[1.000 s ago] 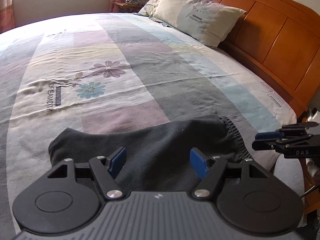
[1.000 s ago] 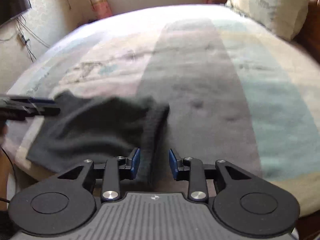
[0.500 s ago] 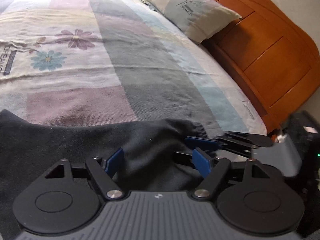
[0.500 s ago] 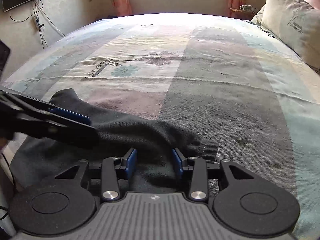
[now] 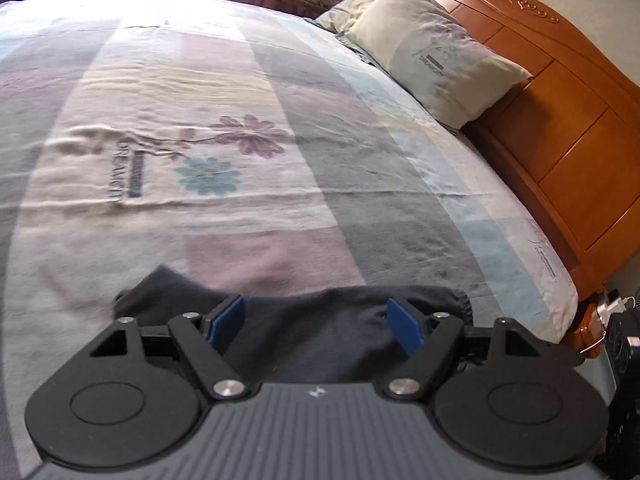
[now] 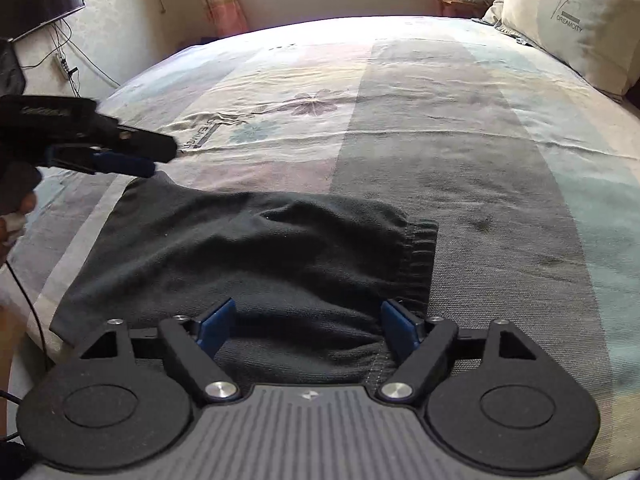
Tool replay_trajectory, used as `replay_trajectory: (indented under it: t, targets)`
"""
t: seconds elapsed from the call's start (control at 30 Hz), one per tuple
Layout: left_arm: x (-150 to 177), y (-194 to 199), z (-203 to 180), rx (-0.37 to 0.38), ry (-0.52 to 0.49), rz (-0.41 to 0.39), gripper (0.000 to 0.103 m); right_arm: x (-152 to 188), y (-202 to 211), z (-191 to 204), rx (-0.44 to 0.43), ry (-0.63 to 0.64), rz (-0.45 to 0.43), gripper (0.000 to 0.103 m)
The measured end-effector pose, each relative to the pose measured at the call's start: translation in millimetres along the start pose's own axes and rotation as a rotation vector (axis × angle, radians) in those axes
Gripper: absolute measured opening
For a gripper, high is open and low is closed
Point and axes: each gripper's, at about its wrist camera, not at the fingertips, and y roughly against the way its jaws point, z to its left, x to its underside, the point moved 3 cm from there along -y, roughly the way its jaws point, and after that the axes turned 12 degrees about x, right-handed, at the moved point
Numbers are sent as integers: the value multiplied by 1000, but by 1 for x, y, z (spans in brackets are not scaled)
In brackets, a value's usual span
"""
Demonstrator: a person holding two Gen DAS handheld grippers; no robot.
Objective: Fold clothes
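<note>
A dark grey garment (image 6: 256, 256) lies folded near the front edge of the bed, its ribbed elastic band (image 6: 418, 252) at the right. My right gripper (image 6: 307, 320) hovers low over the garment's near part. Its jaws are opening wide and the blue pads stand clear of the cloth. My left gripper (image 6: 160, 156) hangs above the garment's far left corner, seen side-on. In the left wrist view the left gripper (image 5: 316, 314) is opening over the garment (image 5: 312, 344), with nothing pinched between its pads.
The patchwork bedspread (image 5: 248, 184) stretches away beyond the garment. A pillow (image 5: 436, 60) leans on the wooden headboard (image 5: 568, 128) at the right. A television (image 6: 36, 4) and cables hang on the left wall. A hand (image 6: 16, 200) shows at the left edge.
My right gripper has opened wide and let go of the raised fold, and the garment now lies flat. My left gripper swung right toward the right gripper, then back left to the garment's left corner.
</note>
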Motion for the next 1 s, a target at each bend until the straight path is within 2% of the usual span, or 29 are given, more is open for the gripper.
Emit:
replay_trajectory:
  t: [0.1, 0.2, 0.27, 0.47, 0.57, 0.63, 0.7, 0.73, 0.8, 0.93, 1.0]
  targets:
    - [33, 10, 7, -12, 25, 68, 80, 2, 2, 7, 16, 23, -19, 86]
    - [67, -1, 18, -44, 72, 149, 80, 2, 8, 13, -9, 32, -32, 86]
    - [77, 2, 19, -52, 66, 146, 80, 1, 11, 18, -30, 41, -36, 86]
    - [26, 23, 12, -78, -57, 53, 82, 4, 25, 24, -48, 49, -51, 86]
    - [7, 0, 33, -83, -62, 46, 85, 7, 29, 30, -53, 55, -45, 86]
    - [-1, -22, 53, -129, -61, 69, 84, 10, 33, 36, -40, 81, -42, 86]
    - [-2, -40, 70, -157, -52, 95, 83, 13, 37, 38, -32, 96, -44, 86]
    - [-2, -41, 69, -148, -69, 76, 84, 15, 40, 38, -32, 96, -43, 86]
    - [-3, -36, 61, -158, -87, 91, 84, 17, 42, 38, -34, 89, -38, 86]
    - [12, -5, 39, -152, -169, 104, 84, 18, 42, 42, -44, 85, -27, 86]
    - [29, 15, 26, -176, -224, 100, 85, 17, 42, 47, -43, 96, -31, 86]
